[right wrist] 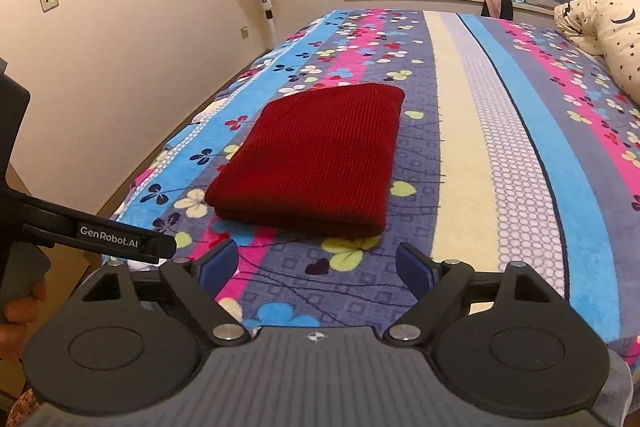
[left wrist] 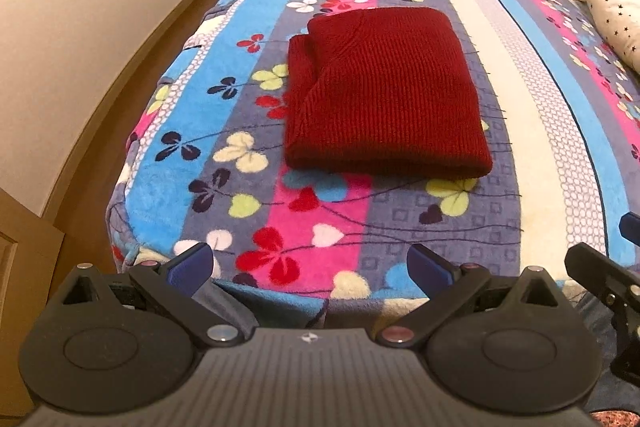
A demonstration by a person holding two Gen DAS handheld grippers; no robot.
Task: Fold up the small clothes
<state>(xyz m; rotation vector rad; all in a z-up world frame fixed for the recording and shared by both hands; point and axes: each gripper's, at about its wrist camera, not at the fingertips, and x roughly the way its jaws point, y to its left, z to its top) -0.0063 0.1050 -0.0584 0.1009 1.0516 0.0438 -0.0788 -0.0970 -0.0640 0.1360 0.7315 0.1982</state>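
Now we have the red sweater (left wrist: 384,91) lying folded into a thick, squarish stack on the bed (left wrist: 532,131), near its left edge and just beyond our grippers. It looks like a ribbed knit: soft, limp, fairly light, and likely to sag or slide open if lifted by one layer. We judge the near folded edge the best place to take hold, pinching all layers together, or both near corners at once so the stack keeps its shape; the plush cover under it will probably drag on the wool.

Our left gripper (left wrist: 310,263) stands open with nothing between its blue pads, hanging over the near edge of the bed. Our right gripper (right wrist: 316,263) is open too, empty, just short of the sweater.

Room is generous to the right and far side, where the bed lies bare up to the pillow (right wrist: 604,35). To the left the bed drops off to the floor (left wrist: 132,95) quite near the sweater, so we should keep any sliding away from that edge.
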